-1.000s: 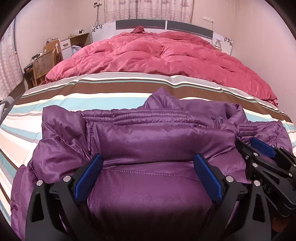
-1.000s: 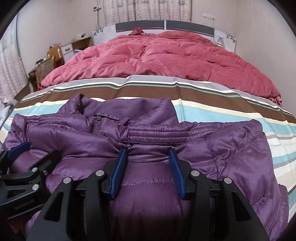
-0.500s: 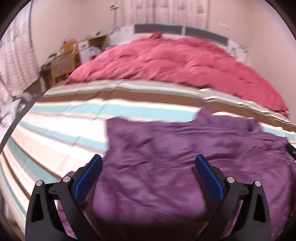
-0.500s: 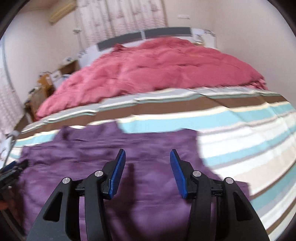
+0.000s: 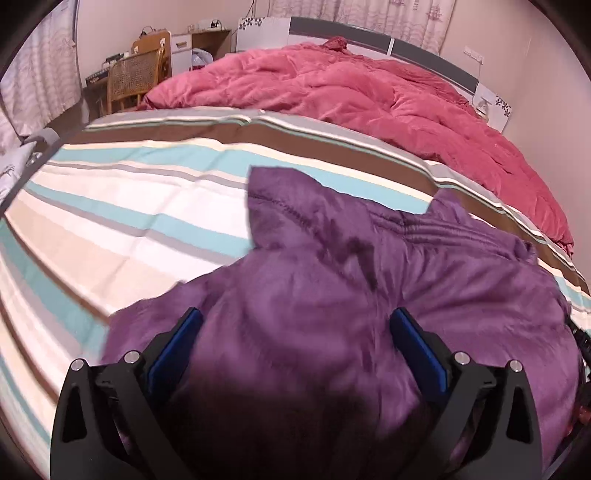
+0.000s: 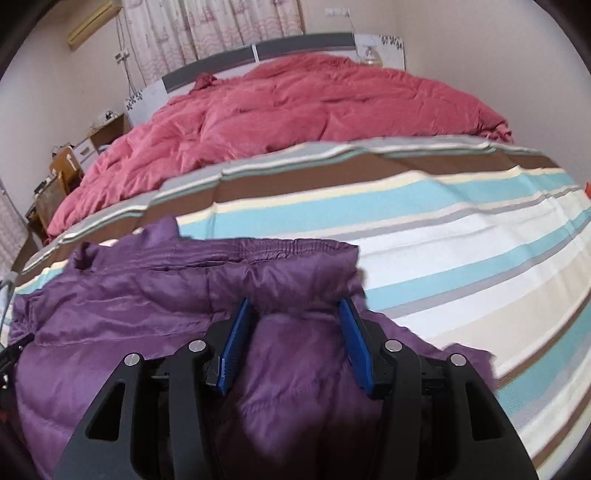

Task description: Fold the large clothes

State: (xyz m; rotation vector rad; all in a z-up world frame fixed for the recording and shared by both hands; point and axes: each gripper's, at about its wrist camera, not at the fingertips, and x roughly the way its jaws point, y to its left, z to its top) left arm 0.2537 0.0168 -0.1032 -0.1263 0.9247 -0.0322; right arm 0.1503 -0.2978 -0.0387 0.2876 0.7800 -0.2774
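Left wrist view gives me the purple jacket (image 5: 332,295) lying on the striped sheet (image 5: 129,206) at the near end of the bed, with the red quilt (image 5: 369,96) heaped at the far end below the headboard (image 5: 424,48). My left hand-held gripper (image 5: 295,332) stands with its jaws wide apart; the blue pads (image 5: 177,343) sit either side of a broad bulge of the jacket, and I cannot tell whether they press on the fabric or merely straddle it, since the picture is blurred there. In the right wrist view, my right hand-held gripper (image 6: 295,325) has its jaws about half apart, with a puffed fold of the jacket (image 6: 166,295) bunched between the blue pads (image 6: 236,339) and filling the gap, so I read it as gripping the jacket near its elastic hem. A wicker chair (image 5: 133,77) and a desk (image 5: 199,40) stand by the wall beside the bed, with curtains (image 6: 207,26) behind the headboard
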